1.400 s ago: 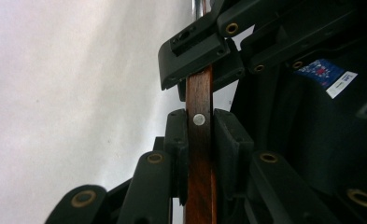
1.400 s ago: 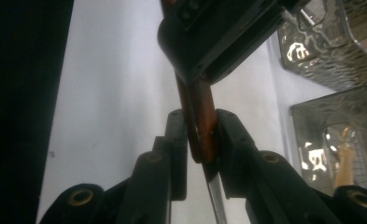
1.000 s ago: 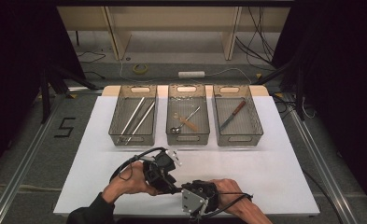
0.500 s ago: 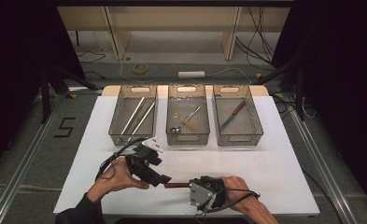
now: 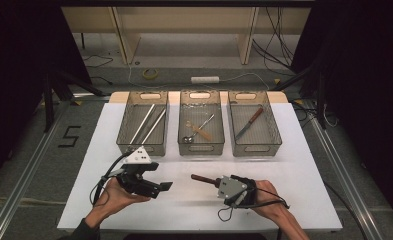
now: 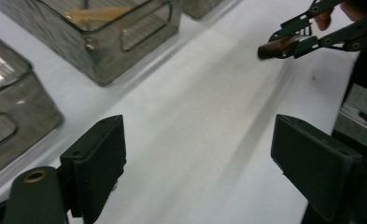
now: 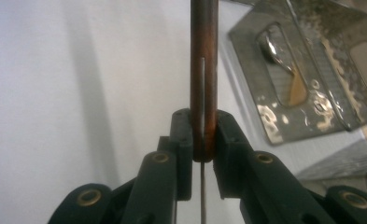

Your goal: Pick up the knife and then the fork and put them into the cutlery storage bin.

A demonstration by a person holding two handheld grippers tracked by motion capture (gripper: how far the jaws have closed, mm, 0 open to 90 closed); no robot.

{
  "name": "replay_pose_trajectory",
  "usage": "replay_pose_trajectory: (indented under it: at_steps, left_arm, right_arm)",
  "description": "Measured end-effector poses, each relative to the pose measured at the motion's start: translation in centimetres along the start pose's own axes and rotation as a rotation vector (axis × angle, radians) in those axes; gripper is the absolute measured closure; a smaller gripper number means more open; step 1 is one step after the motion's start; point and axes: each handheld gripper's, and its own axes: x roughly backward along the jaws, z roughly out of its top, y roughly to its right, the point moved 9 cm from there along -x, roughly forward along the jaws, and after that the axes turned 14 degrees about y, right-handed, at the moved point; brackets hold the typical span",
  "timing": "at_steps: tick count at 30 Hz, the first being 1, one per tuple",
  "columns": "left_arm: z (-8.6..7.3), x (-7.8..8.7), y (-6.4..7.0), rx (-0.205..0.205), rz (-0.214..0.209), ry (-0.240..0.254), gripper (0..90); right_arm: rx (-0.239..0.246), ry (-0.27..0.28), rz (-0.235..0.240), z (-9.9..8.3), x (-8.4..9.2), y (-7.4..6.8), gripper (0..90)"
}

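Note:
My right gripper (image 5: 217, 183) is shut on a brown wooden-handled utensil (image 5: 202, 178), low over the white table near the front. In the right gripper view the pads (image 7: 183, 135) pinch the handle (image 7: 203, 60), a thin metal strip runs down its middle, and the working end is hidden behind the jaws. My left gripper (image 5: 159, 176) is apart from it to the left. Its jaws have just been opening and stand wide with nothing between them (image 6: 200, 158). The left gripper view shows the right gripper (image 6: 307, 35) holding the handle (image 6: 272, 48) farther off.
Three wire baskets stand in a row behind the grippers. The left basket (image 5: 142, 150) holds metal rods, the middle one (image 5: 200, 151) a spoon and a wooden-handled piece, the right one (image 5: 256, 150) a brown-handled knife. The white table top (image 5: 304, 175) ends just before the person's forearms.
The left gripper has let go of the brown handle, opened wide and drawn away to the left. The right gripper has carried the handle to the right.

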Motion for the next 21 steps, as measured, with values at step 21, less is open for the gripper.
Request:
replay_pose_trajectory:
  at_steps: [21]
  left_arm:
    - [-1.2, 2.4, -2.6, 0.001, 0.131, 0.151, 16.2]
  right_arm:
    - [-0.364, 0.001, -0.121, -2.1, 3.2, 6.8, 80.1]
